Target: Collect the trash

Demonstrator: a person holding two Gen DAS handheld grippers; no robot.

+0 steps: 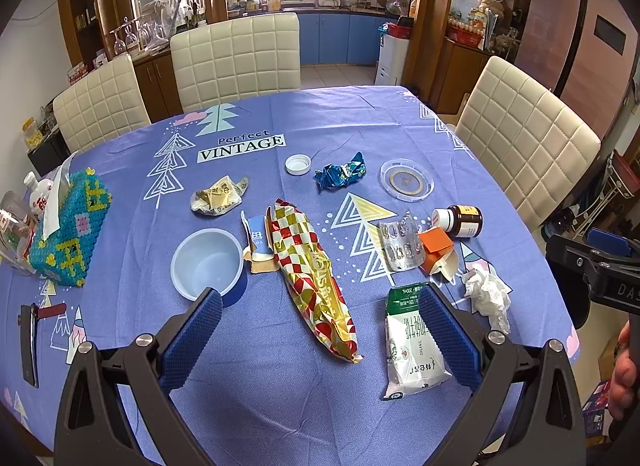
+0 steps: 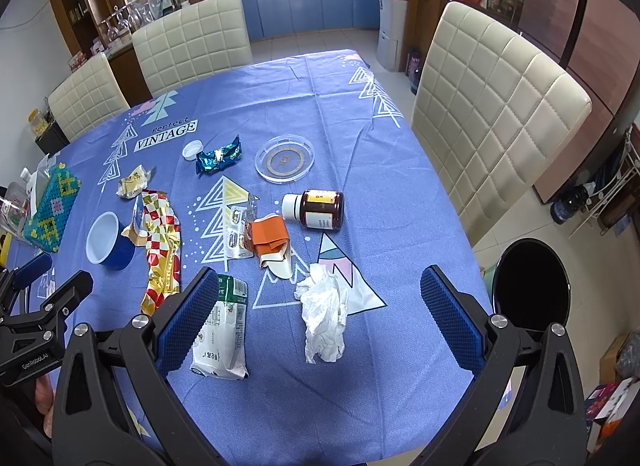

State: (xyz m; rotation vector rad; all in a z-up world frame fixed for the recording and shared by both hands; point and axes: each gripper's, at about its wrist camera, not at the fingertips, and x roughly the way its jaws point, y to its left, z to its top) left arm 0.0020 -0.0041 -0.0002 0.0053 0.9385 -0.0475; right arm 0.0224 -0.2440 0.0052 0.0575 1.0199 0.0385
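Nothing looks collected yet: the bench (image 1: 280, 406) under its purple cloth is strewn with rubbish, and both tools hang above the near edge with fingers spread wide and nothing between them. The left gripper (image 1: 320, 330) frames the long red-and-gold checked wrapper (image 1: 316, 282), with a flattened green-and-white carton (image 1: 408, 350) just inside its right-hand finger; "ORGANIC" and "200mL" can be read on it. The right gripper (image 2: 320, 318) is over the crumpled white tissue (image 2: 324, 318), the nearest piece to it. Left to gather, by my reckoning, are also the blue foil wrapper (image 1: 340, 174), a pale yellow wrapper (image 1: 218, 195), a spent blister pack (image 1: 400, 244), a torn orange box (image 1: 438, 250), a white cap (image 1: 298, 164), a clear round lid (image 1: 407, 179), a brown bottle (image 1: 460, 219) on its side and a plastic cup (image 1: 207, 264). A black bin (image 2: 530, 286) stands on the floor off the right edge, likely where it all goes. The cloth reads "Perfect VINTAGE"; the bottle's label is too small to read.
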